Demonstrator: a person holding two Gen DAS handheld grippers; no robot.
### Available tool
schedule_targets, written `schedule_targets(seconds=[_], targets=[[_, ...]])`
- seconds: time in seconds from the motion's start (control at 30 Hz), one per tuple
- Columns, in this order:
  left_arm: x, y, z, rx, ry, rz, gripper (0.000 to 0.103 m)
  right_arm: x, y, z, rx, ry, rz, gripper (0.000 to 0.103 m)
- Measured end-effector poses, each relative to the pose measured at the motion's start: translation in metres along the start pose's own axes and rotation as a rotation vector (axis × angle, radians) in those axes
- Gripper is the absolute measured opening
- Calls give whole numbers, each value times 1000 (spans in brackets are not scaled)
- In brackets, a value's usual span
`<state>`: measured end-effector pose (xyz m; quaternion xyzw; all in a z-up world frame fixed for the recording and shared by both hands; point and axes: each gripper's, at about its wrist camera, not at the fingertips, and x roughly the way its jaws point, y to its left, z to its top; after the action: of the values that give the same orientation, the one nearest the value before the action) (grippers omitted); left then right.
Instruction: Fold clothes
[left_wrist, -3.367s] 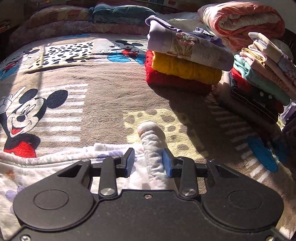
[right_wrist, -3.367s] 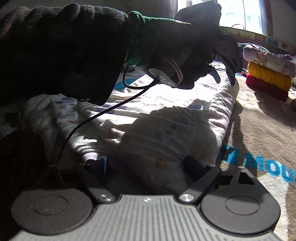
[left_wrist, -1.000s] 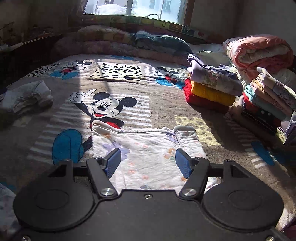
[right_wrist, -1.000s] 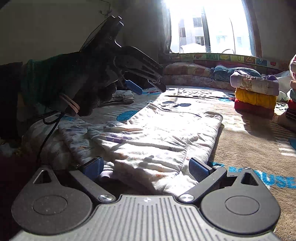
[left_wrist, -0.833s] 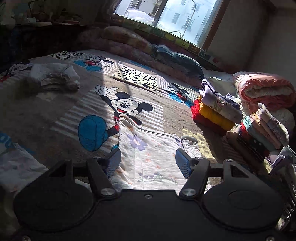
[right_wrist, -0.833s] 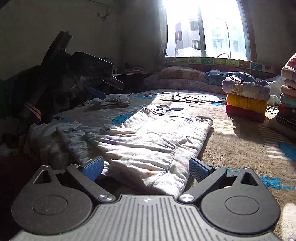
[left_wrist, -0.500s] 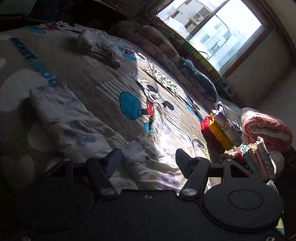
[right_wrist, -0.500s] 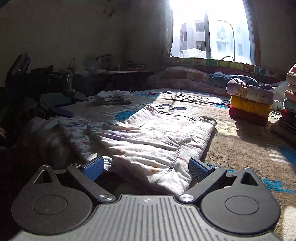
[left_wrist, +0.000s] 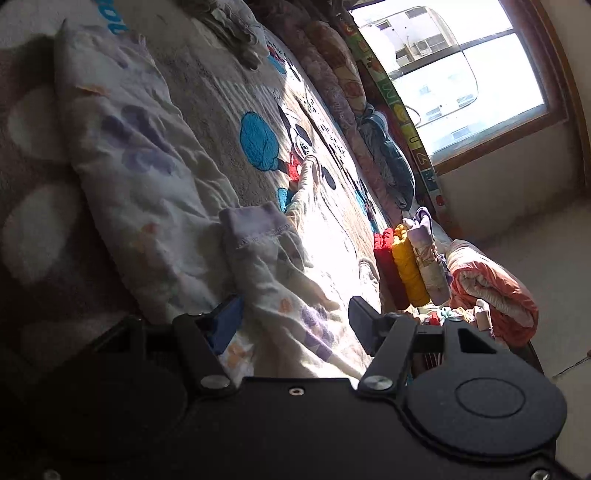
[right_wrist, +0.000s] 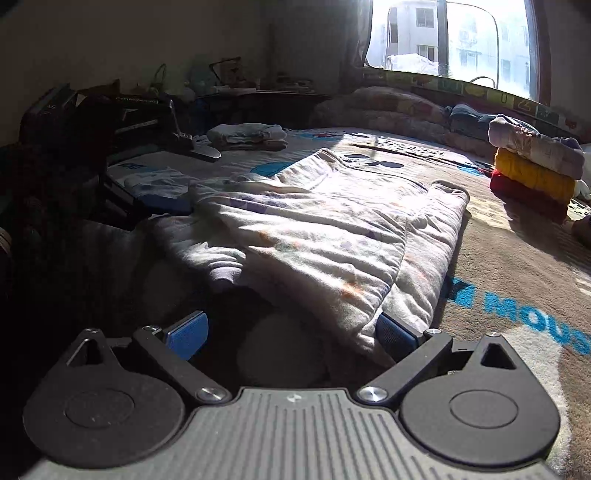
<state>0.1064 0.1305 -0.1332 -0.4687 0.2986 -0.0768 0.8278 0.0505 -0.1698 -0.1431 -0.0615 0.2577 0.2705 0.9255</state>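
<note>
Item: floral garment (right_wrist: 314, 229), white with lilac and orange print, partly folded, lying on the cartoon-print blanket (right_wrist: 517, 266). In the right wrist view it fills the centre of the frame, its long axis running from the lower centre up toward the upper middle; one sleeve is already laid across the body.

Right gripper (right_wrist: 291, 336): released, jaws spread wide, low at the near hem. The right pad touches or nearly touches the hem's corner; the left pad stands clear in shadow.

Left gripper (left_wrist: 291, 317): also released, jaws apart, nothing held. In its tilted view the lilac cuff (left_wrist: 255, 221) of the unfolded sleeve lies just ahead, centre of frame, the sleeve running down between the jaws. This gripper is the nearer to that sleeve.

Judgement: the next move likely turns on the cuff, to be drawn across the body.

Open room: bare blanket right of the garment. Obstacles: stack of folded clothes (right_wrist: 532, 166) at upper right, well apart; small folded bundle (right_wrist: 247, 136) at upper centre-left.
</note>
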Motion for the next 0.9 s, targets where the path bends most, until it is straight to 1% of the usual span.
schedule_targets(seconds=[0.03,0.1,0.17,0.2,0.23,0.27,0.33,0.37,0.47,0.57,0.67,0.73,0.9], targets=[[2,2,0,-6,-4,7,58,0,0,0,1,1,4,97],[5,6,0,-23,-15,12,55,-1,-1,-1,8,6,10,97],[7,8,0,-34,-30,2,53,-1,-2,-2,13,9,13,97],[7,8,0,-29,-36,7,48,-3,-4,-1,14,9,16,97],[8,8,0,-19,-42,16,37,-3,-4,-1,15,8,17,97],[9,7,0,-8,-47,24,33,-4,-4,0,17,7,19,97],[8,2,0,26,-63,31,13,-6,-4,0,20,0,21,97],[6,-4,0,56,-73,32,10,-7,-5,1,22,-6,21,97],[1,-25,-1,147,-97,22,8,-12,-6,2,22,-38,11,96],[4,-53,0,214,-104,-19,7,-15,-9,4,40,-81,3,96],[10,-78,0,253,-96,-68,6,-9,-14,2,57,-50,24,96],[21,-99,1,287,-81,-105,6,-8,-13,1,57,-45,30,96],[53,-144,-1,348,-51,-152,5,-5,-11,0,60,-31,46,97]])
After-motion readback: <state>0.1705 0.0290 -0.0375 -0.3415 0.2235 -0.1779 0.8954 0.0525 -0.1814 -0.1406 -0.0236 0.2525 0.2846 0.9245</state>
